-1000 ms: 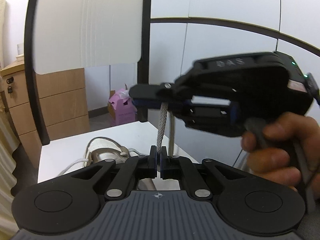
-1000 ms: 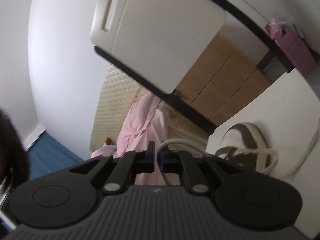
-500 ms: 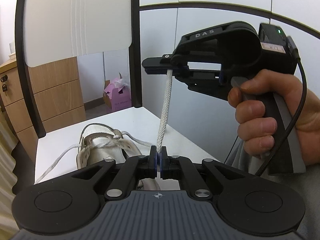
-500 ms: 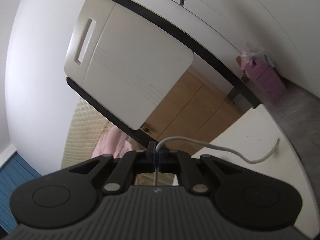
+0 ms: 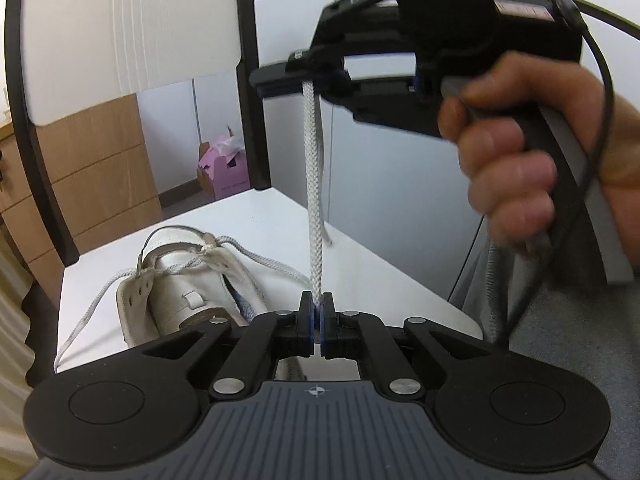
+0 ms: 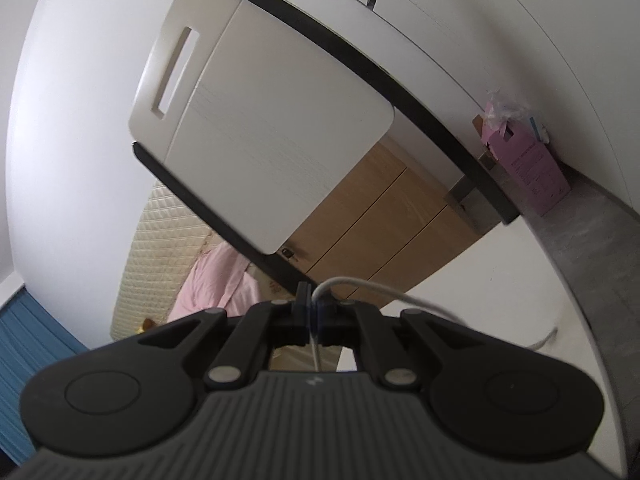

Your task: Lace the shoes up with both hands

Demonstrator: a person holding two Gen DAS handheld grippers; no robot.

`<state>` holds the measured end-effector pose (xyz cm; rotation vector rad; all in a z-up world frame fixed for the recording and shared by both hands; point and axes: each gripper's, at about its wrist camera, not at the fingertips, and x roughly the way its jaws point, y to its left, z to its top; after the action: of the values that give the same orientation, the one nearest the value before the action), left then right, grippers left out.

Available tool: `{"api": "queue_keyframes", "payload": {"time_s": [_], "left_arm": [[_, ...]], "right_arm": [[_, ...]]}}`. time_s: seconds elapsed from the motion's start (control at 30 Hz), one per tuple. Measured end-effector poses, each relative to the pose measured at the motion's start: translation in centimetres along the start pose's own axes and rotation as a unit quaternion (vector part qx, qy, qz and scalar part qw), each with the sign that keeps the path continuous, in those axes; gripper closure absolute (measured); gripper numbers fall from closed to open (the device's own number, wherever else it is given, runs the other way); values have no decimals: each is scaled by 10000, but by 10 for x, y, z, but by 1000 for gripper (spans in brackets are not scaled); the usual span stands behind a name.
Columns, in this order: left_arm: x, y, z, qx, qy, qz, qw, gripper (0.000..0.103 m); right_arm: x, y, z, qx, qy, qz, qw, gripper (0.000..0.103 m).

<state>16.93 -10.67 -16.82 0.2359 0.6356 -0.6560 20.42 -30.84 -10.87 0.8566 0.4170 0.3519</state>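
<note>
Left gripper [image 5: 316,312] dips lower; both grippers clamp the lace [image 5: 311,184] taut above the shoe [image 5: 180,284], right gripper [image 5: 296,78] uppermost.

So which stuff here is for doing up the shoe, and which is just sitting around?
For the job:
- white shoe on the table
- white lace, stretched between the grippers
- left gripper, shut on the lace
- right gripper, shut on the lace

Just lying about:
- pink box on the floor
- wooden cabinet
- pink cloth
</note>
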Motion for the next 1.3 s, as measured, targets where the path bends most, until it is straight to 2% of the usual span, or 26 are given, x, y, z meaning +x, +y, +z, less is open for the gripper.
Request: {"api": "queue_keyframes", "payload": {"time_s": [0.23, 0.47, 0.6, 0.73, 0.93, 1.1, 1.2, 1.3], "left_arm": [[3, -4, -3, 56, 158, -12, 9999, 100], [-3, -1, 0, -77, -1, -42, 10000, 99], [-11, 7, 5, -340, -193, -120, 9992, 96], [-27, 15, 9, -522, -537, -193, 9970, 63], [-44, 26, 13, -787, -923, -140, 9925, 62], [-48, 28, 17, -909, -1183, -7, 9888, 62], [-46, 26, 18, -871, -1264, -108, 9881, 62], [-41, 21, 19, -759, -1174, -200, 9900, 59]], "right_arm": [[-1, 6, 27, -361, -188, -131, 9991, 99], [-8, 10, 48, -794, -418, -205, 9958, 99], [-8, 16, 38, -953, -284, -233, 9948, 99], [-8, 27, 26, -1184, -140, -172, 9927, 99], [-5, 57, -1, -1906, 320, 8, 9811, 99], [0, 68, -22, -2040, 725, 172, 9761, 99], [2, 74, -31, -2163, 880, 234, 9721, 99], [4, 74, -32, -2122, 888, 199, 9730, 99]]}}
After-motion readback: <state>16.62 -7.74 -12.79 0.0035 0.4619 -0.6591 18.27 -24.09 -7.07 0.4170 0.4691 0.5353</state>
